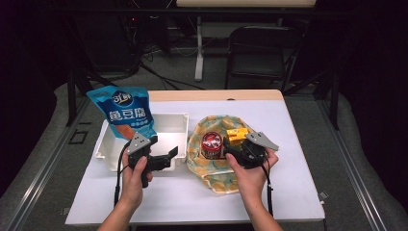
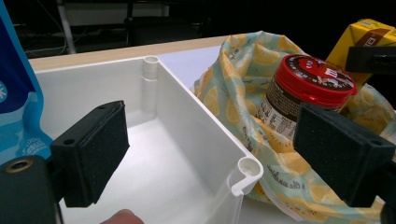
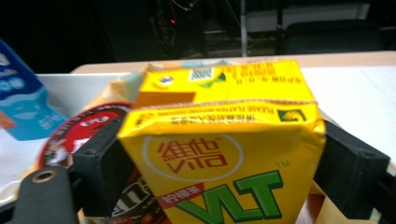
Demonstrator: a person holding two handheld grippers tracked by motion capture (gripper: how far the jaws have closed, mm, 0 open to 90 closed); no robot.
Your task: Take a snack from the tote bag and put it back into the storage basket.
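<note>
yellow carton (image 3: 224,154): bottom cut off | red-lidded jar (image 3: 84,135): mostly hidden

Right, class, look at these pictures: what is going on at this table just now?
A person works with a gripper in each hand. The right gripper is closed on a yellow drink carton, held over a lemon-print cloth bag beside a red-lidded jar. The left gripper has its jaws open, with nothing between them, at the near corner of a white bin. A blue snack pouch stands in that bin.
</note>
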